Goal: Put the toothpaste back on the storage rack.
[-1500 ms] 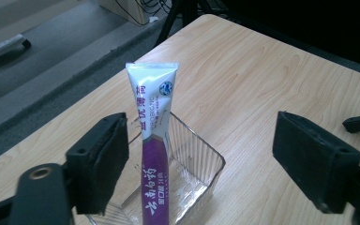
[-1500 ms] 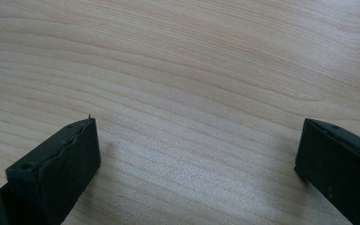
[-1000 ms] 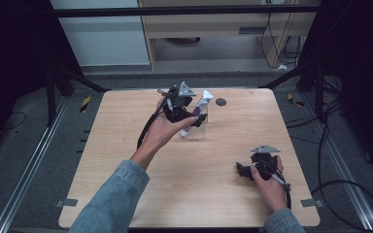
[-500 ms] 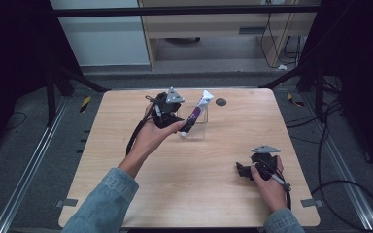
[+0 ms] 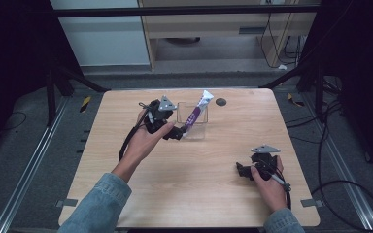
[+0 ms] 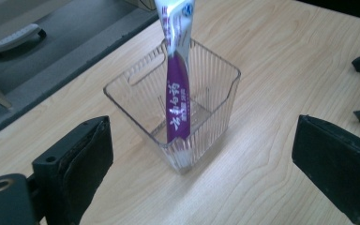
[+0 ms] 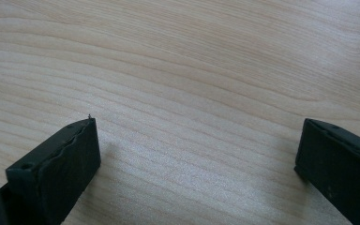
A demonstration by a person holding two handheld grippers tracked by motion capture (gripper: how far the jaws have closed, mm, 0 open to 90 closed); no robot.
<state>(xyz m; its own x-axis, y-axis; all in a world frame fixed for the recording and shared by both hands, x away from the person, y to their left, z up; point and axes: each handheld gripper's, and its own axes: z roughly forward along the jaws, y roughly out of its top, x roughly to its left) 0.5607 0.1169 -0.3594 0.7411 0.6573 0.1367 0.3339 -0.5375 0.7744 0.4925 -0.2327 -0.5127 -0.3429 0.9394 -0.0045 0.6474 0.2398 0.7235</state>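
Left tongs (image 5: 177, 133) withdrawn, tube (image 5: 194, 113) in box (image 5: 200, 127)

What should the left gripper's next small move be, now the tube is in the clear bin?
Probably ease the left gripper straight back from the clear bin and go no closer. Its jaws stand wide open with nothing between them, and the purple tube stands tilted inside the bin, leaning on the far rim. A nudge to the bin could tip it. The right gripper rests open on the table.
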